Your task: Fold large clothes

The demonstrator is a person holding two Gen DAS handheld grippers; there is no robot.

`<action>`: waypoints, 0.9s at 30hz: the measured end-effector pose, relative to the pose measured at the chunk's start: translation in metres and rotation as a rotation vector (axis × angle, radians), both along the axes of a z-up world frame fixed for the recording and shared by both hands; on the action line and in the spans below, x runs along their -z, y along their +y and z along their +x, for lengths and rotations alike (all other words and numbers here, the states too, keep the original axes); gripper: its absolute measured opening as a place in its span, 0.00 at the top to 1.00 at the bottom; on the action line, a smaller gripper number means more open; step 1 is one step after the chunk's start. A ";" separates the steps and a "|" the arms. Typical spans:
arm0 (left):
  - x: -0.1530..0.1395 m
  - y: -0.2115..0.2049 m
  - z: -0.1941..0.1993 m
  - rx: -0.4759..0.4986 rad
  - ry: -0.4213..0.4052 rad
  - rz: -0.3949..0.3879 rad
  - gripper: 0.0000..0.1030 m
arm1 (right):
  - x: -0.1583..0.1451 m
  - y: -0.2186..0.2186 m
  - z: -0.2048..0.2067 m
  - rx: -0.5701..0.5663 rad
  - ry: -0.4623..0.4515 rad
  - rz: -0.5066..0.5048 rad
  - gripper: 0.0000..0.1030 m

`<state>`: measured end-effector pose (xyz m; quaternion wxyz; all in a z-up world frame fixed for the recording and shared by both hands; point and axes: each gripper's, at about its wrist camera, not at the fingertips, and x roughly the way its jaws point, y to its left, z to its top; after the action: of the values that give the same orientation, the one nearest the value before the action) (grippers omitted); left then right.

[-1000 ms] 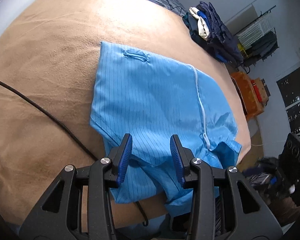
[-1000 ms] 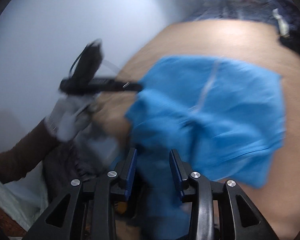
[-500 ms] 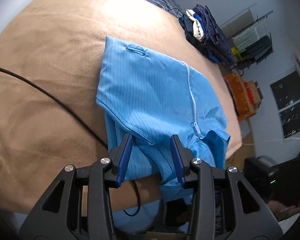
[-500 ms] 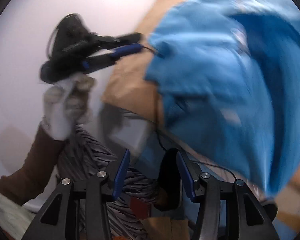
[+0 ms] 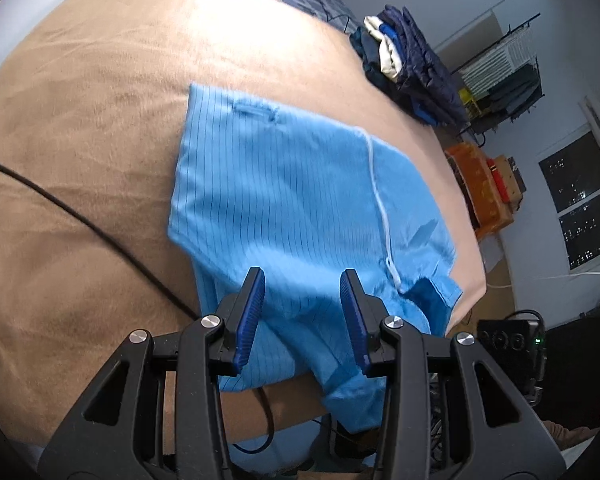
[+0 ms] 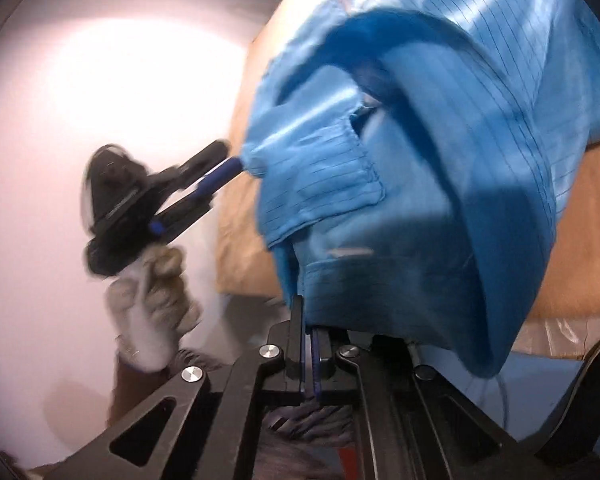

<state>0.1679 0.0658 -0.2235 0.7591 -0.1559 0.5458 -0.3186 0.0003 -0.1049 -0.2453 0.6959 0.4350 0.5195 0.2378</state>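
My right gripper (image 6: pixel 310 344) is clamped tight on the hem of the blue garment (image 5: pixel 292 200), which lies across the tan blanket (image 5: pixel 80 120). My left gripper (image 5: pixel 302 312) hovers over its near edge, jaws wide apart, empty.

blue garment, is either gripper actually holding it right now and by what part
The right gripper is shut on the blue garment, pinching a hanging hemmed edge. The left gripper is open above the fabric, holding nothing.

one blue garment (image 5: pixel 292 200), two tools (image 5: pixel 302 316).
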 end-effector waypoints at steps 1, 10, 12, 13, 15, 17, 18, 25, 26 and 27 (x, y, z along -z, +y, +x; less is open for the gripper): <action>-0.003 -0.001 0.000 0.004 -0.011 -0.003 0.63 | -0.007 -0.003 -0.002 -0.015 -0.007 0.011 1.00; 0.047 -0.037 -0.013 0.128 -0.056 0.310 0.66 | 0.009 -0.008 0.003 -0.074 0.043 -0.076 1.00; 0.040 -0.034 -0.012 0.114 -0.057 0.297 0.66 | 0.005 -0.004 0.001 -0.117 0.048 -0.093 0.95; 0.033 -0.029 -0.012 0.095 -0.071 0.279 0.66 | 0.000 -0.003 0.000 -0.137 0.040 -0.097 0.94; 0.023 -0.022 -0.014 0.069 -0.084 0.257 0.66 | -0.017 -0.002 -0.003 -0.186 -0.003 -0.115 0.77; 0.009 -0.016 -0.019 0.054 -0.100 0.213 0.66 | -0.045 -0.008 -0.011 -0.236 -0.080 -0.143 0.72; 0.002 -0.015 -0.024 0.054 -0.105 0.189 0.66 | -0.056 -0.013 -0.014 -0.246 -0.118 -0.159 0.69; -0.018 -0.045 -0.073 0.160 -0.123 0.101 0.66 | -0.103 -0.053 0.009 -0.237 -0.276 -0.365 0.72; -0.015 -0.050 -0.080 0.171 -0.116 0.113 0.66 | -0.103 -0.053 0.015 -0.260 -0.289 -0.371 0.74; -0.013 -0.053 -0.081 0.174 -0.113 0.128 0.66 | -0.101 -0.049 0.020 -0.280 -0.296 -0.386 0.76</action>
<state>0.0865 0.0130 -0.2104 0.7666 -0.0408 0.5328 -0.3562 0.0201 -0.1535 -0.1446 0.7945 0.1789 0.5031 0.2892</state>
